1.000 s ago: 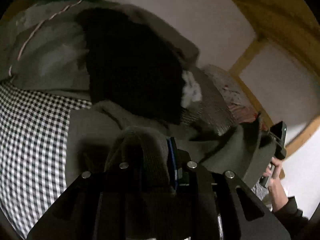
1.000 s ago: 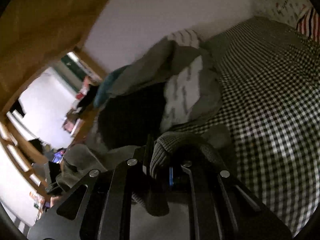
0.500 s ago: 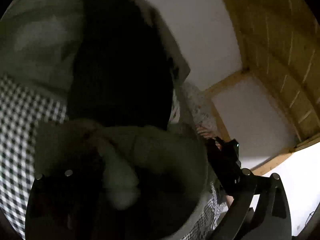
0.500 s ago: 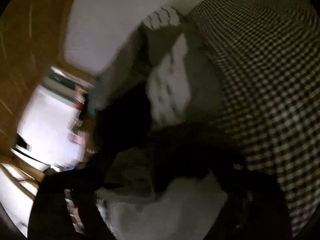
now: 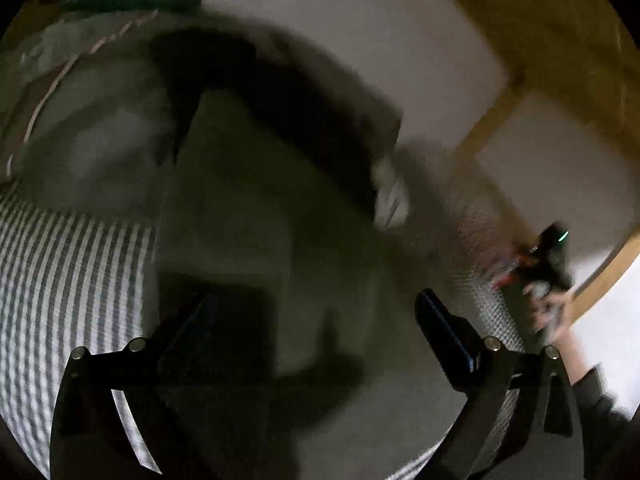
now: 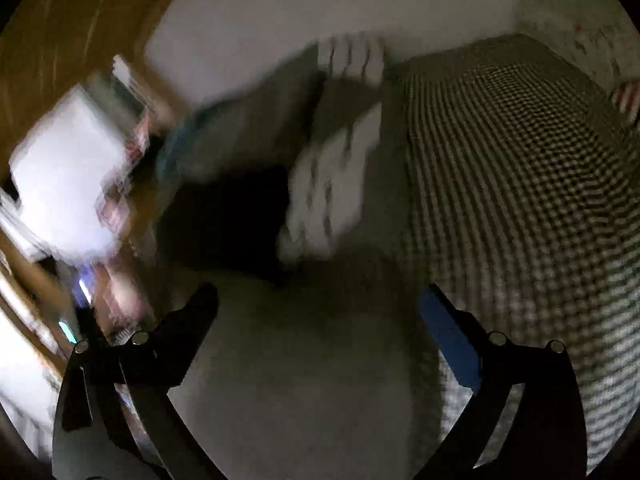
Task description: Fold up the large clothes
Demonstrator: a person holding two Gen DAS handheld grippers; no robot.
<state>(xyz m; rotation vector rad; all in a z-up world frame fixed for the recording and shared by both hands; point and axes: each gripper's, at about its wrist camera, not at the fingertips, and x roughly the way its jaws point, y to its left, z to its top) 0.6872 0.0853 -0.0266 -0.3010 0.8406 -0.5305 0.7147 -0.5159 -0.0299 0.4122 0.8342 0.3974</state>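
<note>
Grey garment lies spread on the checked bed sheet just beyond both pairs of my tongs. My left tongs are spread wide, nothing pinched, the cloth below them. My right tongs are spread wide too, over the garment's pale near part. Behind it a black garment sits on a heap of clothes against the wall. Both views are blurred.
</note>
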